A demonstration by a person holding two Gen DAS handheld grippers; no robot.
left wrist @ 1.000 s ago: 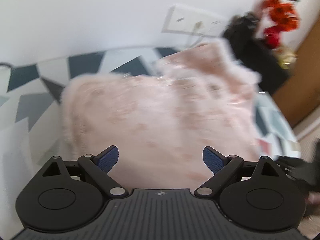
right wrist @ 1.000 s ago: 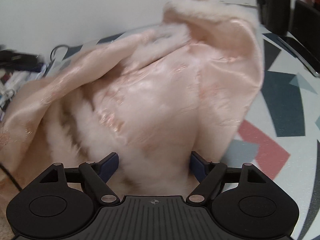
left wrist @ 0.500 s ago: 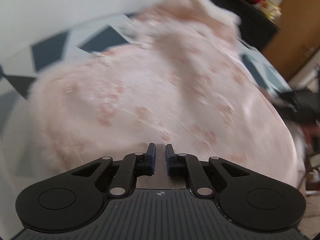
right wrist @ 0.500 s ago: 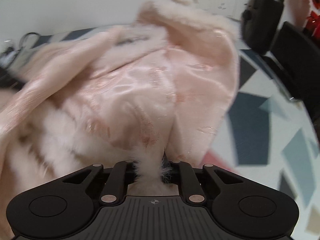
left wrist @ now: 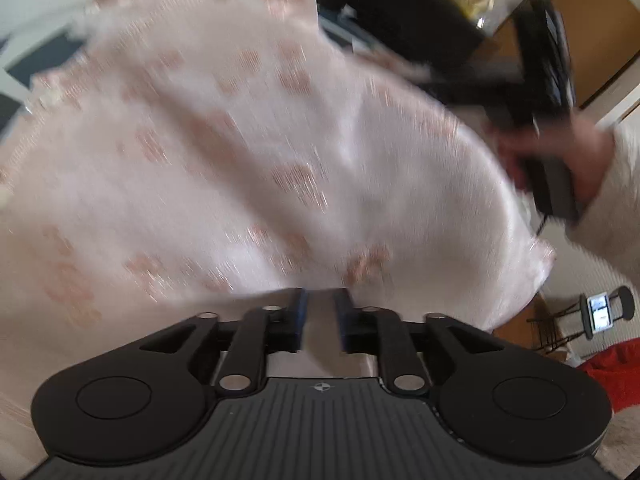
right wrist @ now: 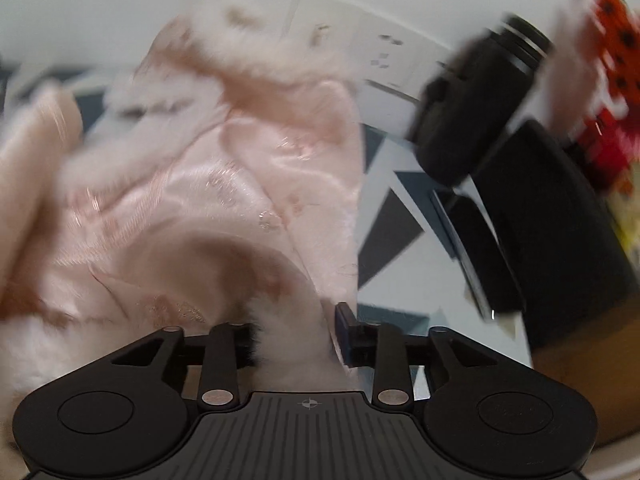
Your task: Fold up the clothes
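A pale pink satin garment with white fur trim fills the left wrist view, blurred by motion. My left gripper has a fold of it in the narrow gap between its blue pads, and the jaws are opening. In the right wrist view the garment lies bunched on the patterned table. My right gripper has a tuft of fur trim between its pads, and its jaws are opening too. A hand holding the other gripper shows at the right edge of the garment.
A black bottle and a black box stand on the table to the right of the garment, with red and orange flowers behind them. A white wall socket is at the back. Past the table edge there is a small stand and red cloth.
Both grippers went from wide open to closed on the garment, and their gaps are now slightly wider. Both hands have swung sideways, dragging the cloth; the right-hand clutter looks much closer.
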